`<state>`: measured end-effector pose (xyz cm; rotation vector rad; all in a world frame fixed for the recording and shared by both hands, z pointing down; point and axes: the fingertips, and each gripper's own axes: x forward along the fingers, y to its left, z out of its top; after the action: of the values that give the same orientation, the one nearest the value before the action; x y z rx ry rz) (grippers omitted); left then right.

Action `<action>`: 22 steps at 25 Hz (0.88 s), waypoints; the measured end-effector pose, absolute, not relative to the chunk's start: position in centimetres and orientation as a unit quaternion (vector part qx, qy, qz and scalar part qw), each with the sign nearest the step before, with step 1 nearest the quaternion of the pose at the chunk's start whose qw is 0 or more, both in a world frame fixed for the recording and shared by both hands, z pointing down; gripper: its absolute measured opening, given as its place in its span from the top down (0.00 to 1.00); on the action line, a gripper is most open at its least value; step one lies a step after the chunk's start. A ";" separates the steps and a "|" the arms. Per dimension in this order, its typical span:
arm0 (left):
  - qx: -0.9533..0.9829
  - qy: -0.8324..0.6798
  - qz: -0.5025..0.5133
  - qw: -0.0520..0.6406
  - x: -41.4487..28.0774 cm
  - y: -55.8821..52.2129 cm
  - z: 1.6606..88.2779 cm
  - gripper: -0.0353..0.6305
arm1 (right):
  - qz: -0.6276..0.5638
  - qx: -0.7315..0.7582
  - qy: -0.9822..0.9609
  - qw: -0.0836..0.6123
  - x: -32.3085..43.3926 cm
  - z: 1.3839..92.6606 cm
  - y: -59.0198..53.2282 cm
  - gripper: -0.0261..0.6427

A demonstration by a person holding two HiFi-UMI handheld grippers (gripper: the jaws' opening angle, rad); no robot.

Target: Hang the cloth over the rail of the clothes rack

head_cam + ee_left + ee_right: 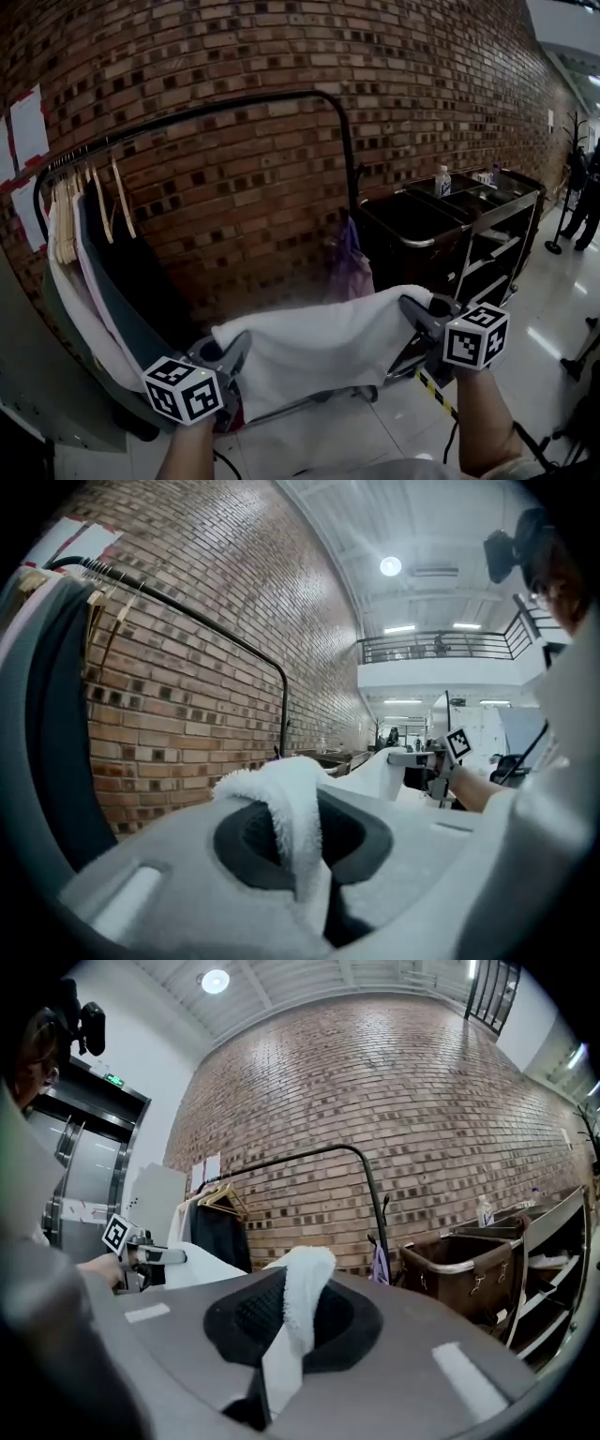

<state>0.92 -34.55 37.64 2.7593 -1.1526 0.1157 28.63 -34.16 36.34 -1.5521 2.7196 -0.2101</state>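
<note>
A rough red-brown brick wall (281,94) fills everything beyond both pairs of jaws. In front of it stands the clothes rack (349,169), a thin black metal tube. Its rail (234,103) runs well above and ahead of the jaws, then bends down in a rounded corner into an upright post. Off past the right gripper (417,314) sits a dark boxy cart (469,234) with metal-edged tubs and shelves. It stands close against that post.

Beyond the left gripper (225,361), dark, grey and white garments (94,272) hang packed together. They take up that end of the rail on pale wooden hangers (103,202). A limp purple bag or cloth (349,262) droops by the post, ahead and between the two grippers. A small pale bottle (442,180) stands on the cart top.

The white cloth (319,347) is soft, nappy terry. It is stretched as a sagging sheet from one gripper to the other, below the rail and not touching it. Each gripper's jaws are clamped tight on a bunched edge of it, the fuzzy fold poking up between the dark pads (248,836).
</note>
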 end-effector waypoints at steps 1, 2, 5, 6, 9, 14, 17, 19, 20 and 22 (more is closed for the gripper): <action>0.919 -0.386 0.038 0.072 1.0 -35.1 37.4 0.91 | -0.065 -0.494 0.867 0.003 28.8 36.2 -34.8 0.93; 0.919 -0.388 0.038 0.067 0.9 -35.6 37.0 0.91 | -0.063 -0.494 0.867 0.004 28.9 35.9 -35.5 0.93; 0.919 -0.392 0.039 0.033 0.7 -37.4 34.5 0.91 | -0.051 -0.492 0.869 0.014 29.0 34.4 -37.9 0.93; 0.918 -0.395 0.037 0.019 0.5 -38.0 33.5 0.91 | -0.047 -0.489 0.871 0.019 28.8 33.8 -38.7 0.93; 0.916 -0.399 0.025 -0.021 -0.4 -40.1 30.5 0.91 | -0.034 -0.486 0.873 0.030 28.2 32.2 -41.0 0.93; 0.913 -0.402 0.000 -0.069 -1.6 -45.9 25.1 0.91 | 0.006 -0.475 0.878 0.057 27.1 26.9 -47.3 0.93; 0.910 -0.404 -0.008 -0.097 -2.3 -49.5 21.6 0.91 | 0.038 -0.474 0.877 0.070 26.3 22.8 -51.5 0.93; 0.908 -0.403 -0.025 -0.114 -3.0 -51.7 18.4 0.91 | 0.068 -0.476 0.873 0.078 25.7 19.4 -54.3 0.93; 0.907 -0.402 -0.035 -0.122 -3.3 -52.8 16.7 0.91 | 0.083 -0.477 0.871 0.083 25.5 17.6 -55.7 0.93; 0.904 -0.400 -0.048 -0.141 -4.0 -54.9 13.3 0.91 | 0.109 -0.478 0.866 0.096 25.0 13.7 -58.1 0.93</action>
<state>-4.02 -54.93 13.31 3.1278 -1.3846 -0.1664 25.01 -58.14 13.74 -1.4162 2.5661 0.3239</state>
